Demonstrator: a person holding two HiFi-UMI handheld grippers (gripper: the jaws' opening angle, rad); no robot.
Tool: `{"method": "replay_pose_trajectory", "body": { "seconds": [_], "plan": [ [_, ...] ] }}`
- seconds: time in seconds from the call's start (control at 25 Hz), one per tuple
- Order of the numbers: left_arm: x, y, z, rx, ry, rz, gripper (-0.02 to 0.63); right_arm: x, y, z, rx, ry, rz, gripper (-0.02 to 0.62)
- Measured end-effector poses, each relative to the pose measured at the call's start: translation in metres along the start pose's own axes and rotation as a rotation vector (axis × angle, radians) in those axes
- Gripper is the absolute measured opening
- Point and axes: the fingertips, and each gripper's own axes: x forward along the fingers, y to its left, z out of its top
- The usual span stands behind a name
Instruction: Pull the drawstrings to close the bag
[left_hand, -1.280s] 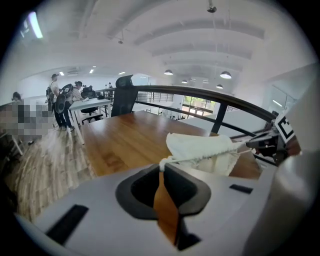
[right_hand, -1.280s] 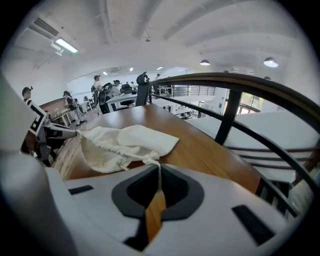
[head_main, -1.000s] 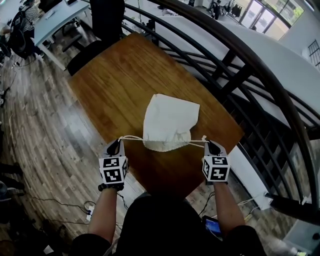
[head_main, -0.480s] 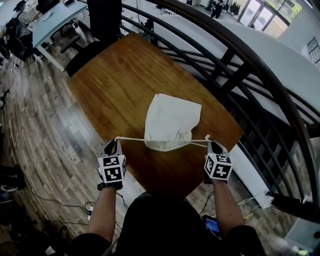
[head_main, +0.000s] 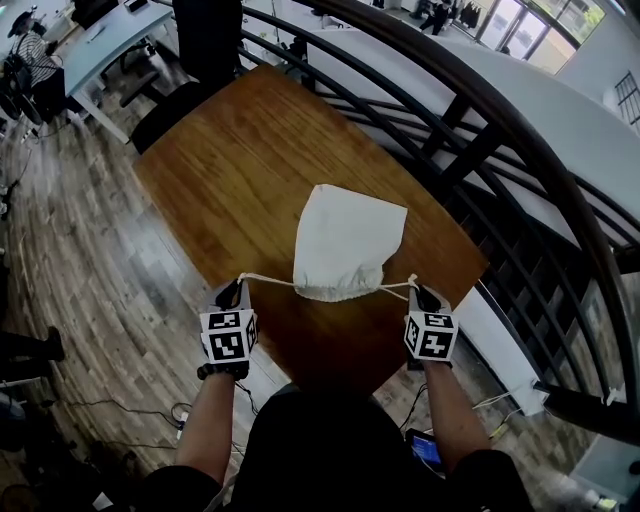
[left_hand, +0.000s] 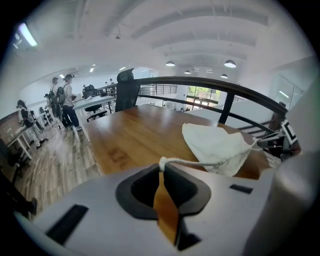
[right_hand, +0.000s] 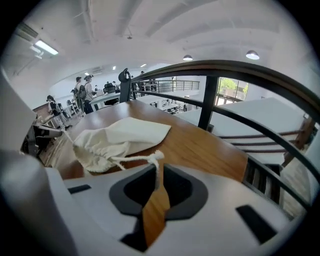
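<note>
A cream cloth bag lies on the wooden table, its gathered mouth toward me. One drawstring runs left to my left gripper, which is shut on its knotted end. The other drawstring runs right to my right gripper. Its jaws have just been opening slightly, and the cord still sits pinched between them with the knot on top. Both gripper views show the bag out ahead, puckered at the mouth.
A dark curved railing runs close along the table's right and far sides. A black office chair stands at the far end. Wood floor lies to the left, with desks and people beyond.
The bag's mouth has drawn in tighter and the bag has shifted slightly away from me. My right gripper has dropped a little; the left has barely moved.
</note>
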Motion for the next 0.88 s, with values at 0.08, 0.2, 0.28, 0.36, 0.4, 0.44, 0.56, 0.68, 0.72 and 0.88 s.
{"method": "replay_pose_trajectory", "body": {
  "seconds": [0.08,0.2,0.28,0.36,0.4,0.44,0.56,0.68,0.72,0.88],
  "plan": [
    [0.000,-0.001,-0.001,-0.001,0.002,-0.008,0.037,0.001,0.002,-0.005,-0.043,0.014,0.000,0.059],
    [0.000,-0.004,-0.002,0.002,0.004,-0.017,0.037,0.002,0.005,-0.010,-0.136,0.037,-0.005,0.091],
    [0.000,-0.005,-0.004,0.000,0.006,-0.020,0.038,0.003,0.010,-0.013,-0.222,0.052,-0.006,0.121],
    [0.000,-0.006,-0.005,-0.005,0.007,-0.024,0.038,0.007,0.016,-0.015,-0.331,0.073,-0.005,0.143],
    [0.000,-0.007,-0.006,-0.007,0.008,-0.026,0.038,0.009,0.019,-0.017,-0.384,0.085,-0.001,0.149],
    [0.000,-0.007,-0.007,-0.008,0.008,-0.028,0.038,0.012,0.023,-0.019,-0.428,0.096,0.008,0.149],
    [-0.001,-0.009,-0.008,-0.008,0.010,-0.033,0.038,0.021,0.033,-0.025,-0.498,0.132,0.039,0.149],
    [-0.002,-0.011,-0.011,-0.009,0.013,-0.044,0.038,0.029,0.036,-0.026,-0.521,0.147,0.052,0.149],
    [-0.002,-0.012,-0.012,-0.008,0.013,-0.047,0.038,0.031,0.036,-0.026,-0.523,0.151,0.059,0.149],
    [-0.003,-0.014,-0.016,-0.002,0.020,-0.051,0.038,0.042,0.038,-0.027,-0.488,0.184,0.103,0.149]
  ]
}}
